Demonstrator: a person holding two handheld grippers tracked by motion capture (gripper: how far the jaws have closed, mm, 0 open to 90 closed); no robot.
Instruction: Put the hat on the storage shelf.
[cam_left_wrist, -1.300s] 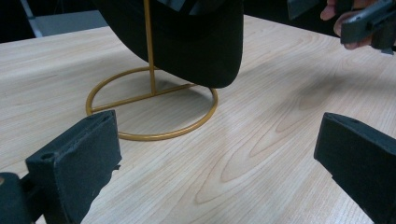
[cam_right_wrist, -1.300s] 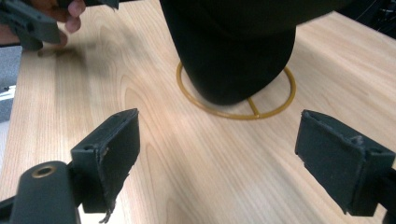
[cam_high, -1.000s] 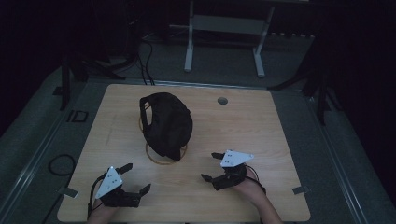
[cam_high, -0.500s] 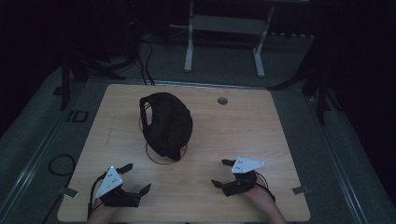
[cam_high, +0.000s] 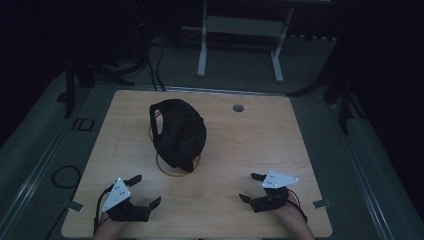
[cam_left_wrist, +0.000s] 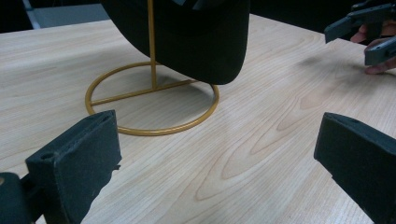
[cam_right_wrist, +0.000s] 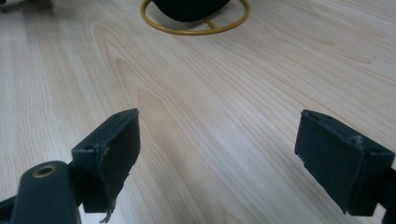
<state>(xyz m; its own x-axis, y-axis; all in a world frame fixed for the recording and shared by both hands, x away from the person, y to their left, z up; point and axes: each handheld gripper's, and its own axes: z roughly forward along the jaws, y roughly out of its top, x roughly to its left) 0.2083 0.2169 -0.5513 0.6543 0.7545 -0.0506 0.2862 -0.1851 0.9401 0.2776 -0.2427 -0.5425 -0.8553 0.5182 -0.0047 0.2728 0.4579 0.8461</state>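
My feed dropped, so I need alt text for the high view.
A black cap sits on a gold wire stand mid-table. Nearer the person, the left tongs and right tongs rest open on the wooden table, apart from the stand.

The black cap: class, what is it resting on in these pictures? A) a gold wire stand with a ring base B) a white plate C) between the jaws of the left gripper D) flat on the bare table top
A: the black cap sits on a gold wire stand whose ring base lies on the table, while the left gripper and right gripper are open and apart from it.
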